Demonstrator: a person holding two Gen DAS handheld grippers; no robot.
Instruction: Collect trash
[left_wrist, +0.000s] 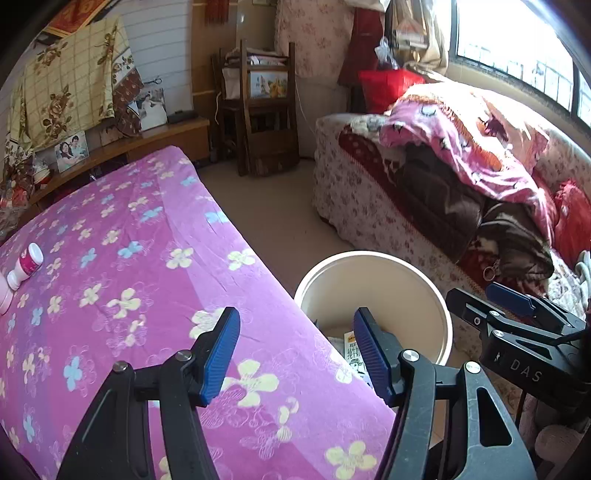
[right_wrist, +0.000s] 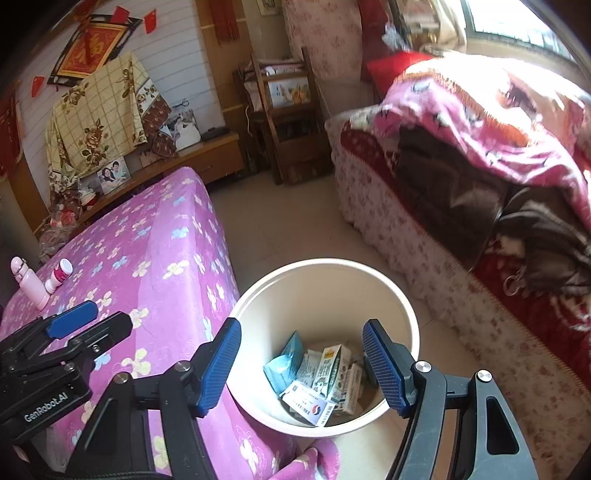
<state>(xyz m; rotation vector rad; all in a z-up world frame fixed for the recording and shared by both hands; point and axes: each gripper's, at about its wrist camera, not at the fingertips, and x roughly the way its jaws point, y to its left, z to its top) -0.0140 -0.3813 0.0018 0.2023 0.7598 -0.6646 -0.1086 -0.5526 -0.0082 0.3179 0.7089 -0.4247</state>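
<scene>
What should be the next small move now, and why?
Probably swing the left hand-held gripper toward the small white bottle lying on the purple bedspread. Both hand-held grippers are open and empty, the bucket already holds cartons and packets, and the bottle lies to that gripper's left.

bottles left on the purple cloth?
2, side by side at the far left end of the purple cloth: a pink flask and a small white bottle with magenta label. None hidden that I can see.
</scene>
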